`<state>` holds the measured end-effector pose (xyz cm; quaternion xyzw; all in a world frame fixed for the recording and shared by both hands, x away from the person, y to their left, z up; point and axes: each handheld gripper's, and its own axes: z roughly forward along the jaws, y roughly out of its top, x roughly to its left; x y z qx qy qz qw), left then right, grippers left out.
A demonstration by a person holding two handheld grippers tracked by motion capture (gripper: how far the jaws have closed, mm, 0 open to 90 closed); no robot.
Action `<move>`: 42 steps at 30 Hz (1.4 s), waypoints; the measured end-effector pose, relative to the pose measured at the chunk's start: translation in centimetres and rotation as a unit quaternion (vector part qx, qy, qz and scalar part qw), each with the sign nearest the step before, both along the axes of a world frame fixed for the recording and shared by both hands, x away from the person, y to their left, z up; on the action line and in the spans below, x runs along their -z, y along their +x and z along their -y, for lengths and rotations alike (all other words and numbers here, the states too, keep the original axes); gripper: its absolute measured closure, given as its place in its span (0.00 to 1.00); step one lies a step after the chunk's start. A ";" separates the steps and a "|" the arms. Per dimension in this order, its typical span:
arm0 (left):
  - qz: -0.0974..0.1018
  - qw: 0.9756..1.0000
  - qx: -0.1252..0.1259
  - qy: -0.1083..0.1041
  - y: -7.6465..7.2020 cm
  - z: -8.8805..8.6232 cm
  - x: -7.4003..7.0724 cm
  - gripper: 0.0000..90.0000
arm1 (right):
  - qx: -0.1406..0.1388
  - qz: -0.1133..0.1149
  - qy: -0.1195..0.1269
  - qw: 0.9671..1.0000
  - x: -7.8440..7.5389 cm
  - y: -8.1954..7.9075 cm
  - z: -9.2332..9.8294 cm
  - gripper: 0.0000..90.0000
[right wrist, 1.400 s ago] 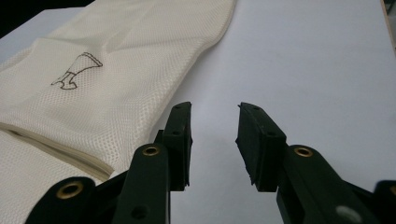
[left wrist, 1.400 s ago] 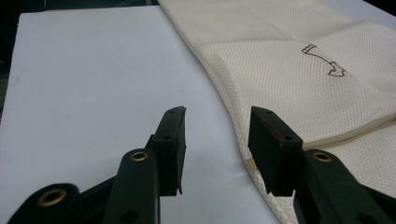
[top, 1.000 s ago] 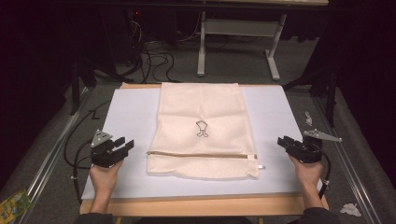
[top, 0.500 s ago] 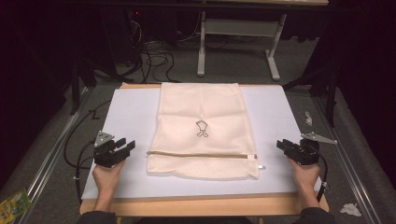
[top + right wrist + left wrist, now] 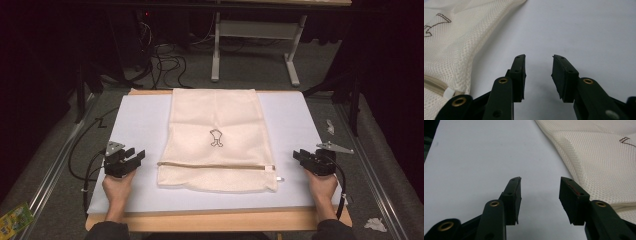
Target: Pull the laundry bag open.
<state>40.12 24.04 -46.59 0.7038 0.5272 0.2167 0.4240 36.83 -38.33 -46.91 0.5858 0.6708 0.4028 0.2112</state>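
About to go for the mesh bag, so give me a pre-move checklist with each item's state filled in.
1. Left tongs open, nothing between them: ok.
2. Right tongs open, nothing between them: ok.
3. Mesh bag lying flat on the white mat: ok.
4. Zipper closed across the bag: ok, as far as the high view shows.
5. Both tongs apart from the bag: ok.
6. Zipper pull position at the right end: cannot tell exactly.

Open tool (image 5: 538, 75) over white mat (image 5: 586, 30), apparently beside mesh bag (image 5: 451, 47).
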 end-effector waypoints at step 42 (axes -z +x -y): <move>0.009 0.999 -0.009 0.043 1.0 1.1 1.8 0.52 | 0.021 0.016 -0.068 0.997 0.7 -0.1 -1.1 0.63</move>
